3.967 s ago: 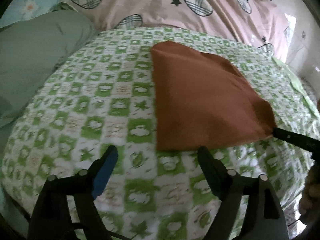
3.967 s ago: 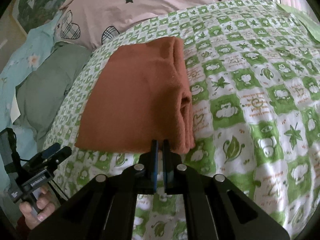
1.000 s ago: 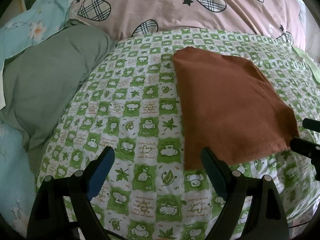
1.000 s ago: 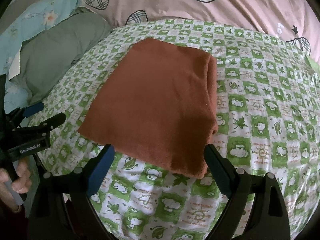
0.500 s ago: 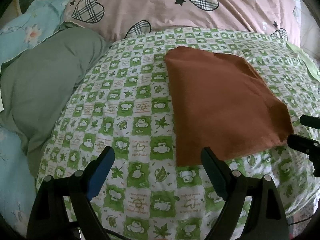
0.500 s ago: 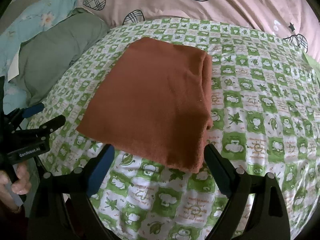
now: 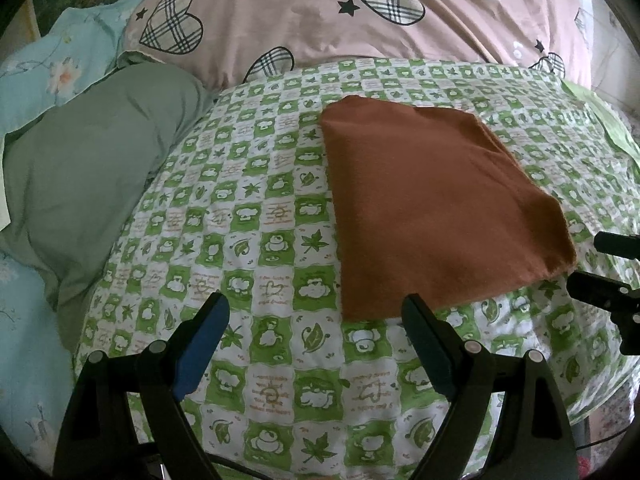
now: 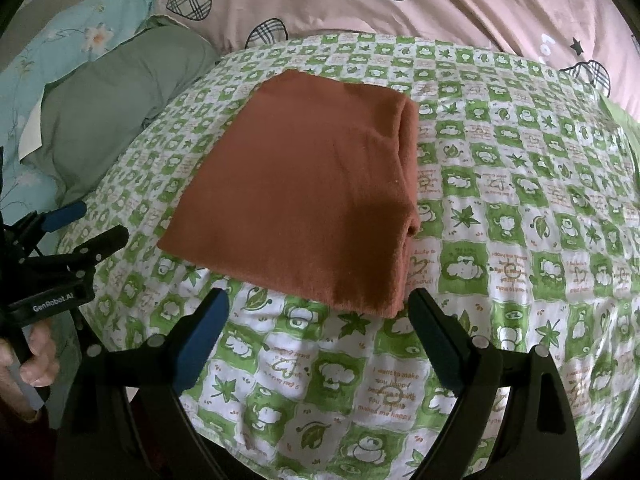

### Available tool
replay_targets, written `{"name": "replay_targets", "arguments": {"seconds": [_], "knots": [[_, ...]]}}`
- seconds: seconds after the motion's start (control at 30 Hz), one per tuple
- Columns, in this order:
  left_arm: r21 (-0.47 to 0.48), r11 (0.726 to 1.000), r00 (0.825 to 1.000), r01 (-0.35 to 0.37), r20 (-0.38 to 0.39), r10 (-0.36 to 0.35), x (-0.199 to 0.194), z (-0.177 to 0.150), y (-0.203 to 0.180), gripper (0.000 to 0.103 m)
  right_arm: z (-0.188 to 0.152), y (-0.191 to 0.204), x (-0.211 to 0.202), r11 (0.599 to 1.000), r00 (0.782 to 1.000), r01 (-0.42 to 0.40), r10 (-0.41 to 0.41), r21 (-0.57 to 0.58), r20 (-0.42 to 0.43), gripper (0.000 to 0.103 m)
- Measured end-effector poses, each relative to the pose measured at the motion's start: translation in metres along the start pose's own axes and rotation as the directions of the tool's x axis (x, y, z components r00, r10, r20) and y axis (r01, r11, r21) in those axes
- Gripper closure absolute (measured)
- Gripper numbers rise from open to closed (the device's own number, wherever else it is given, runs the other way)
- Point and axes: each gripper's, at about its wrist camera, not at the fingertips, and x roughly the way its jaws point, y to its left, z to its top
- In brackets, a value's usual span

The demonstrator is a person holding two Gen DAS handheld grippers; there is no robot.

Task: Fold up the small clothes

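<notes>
A rust-brown garment (image 7: 432,208) (image 8: 308,200) lies folded flat on a green-and-white checked cover (image 7: 256,240) (image 8: 520,240). Its folded edge shows at the right in the right wrist view. My left gripper (image 7: 316,324) hovers open just short of the garment's near-left corner, with nothing between its fingers. My right gripper (image 8: 318,320) stands open above the garment's near edge, also holding nothing. The right gripper's fingers (image 7: 600,292) show at the right edge of the left wrist view. The left gripper (image 8: 76,232) with a hand (image 8: 36,356) on it appears at the left of the right wrist view.
A pink quilt with checked hearts (image 7: 360,12) (image 8: 440,0) is piled behind the cover. A grey-green pillow (image 7: 88,168) (image 8: 128,96) and light blue flowered bedding (image 7: 60,68) lie to the left. A light green cloth (image 7: 612,120) pokes in at the far right.
Four seconds ago the right gripper was shut at the garment's near edge; it now stands open and drawn back. Both views have since barely shifted, and the garment lies still.
</notes>
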Motion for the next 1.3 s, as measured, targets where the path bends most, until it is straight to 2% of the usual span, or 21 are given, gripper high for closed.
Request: {"name": "replay_targets", "arguments": {"seconds": [1.3], "knots": [[0.015,0.999,0.999,0.039,0.003,-0.039,0.003,0.006,-0.003,0.015,0.011,-0.003,-0.006,1.0,1.0,0.004,-0.004,-0.002,0.019,0.012]]}}
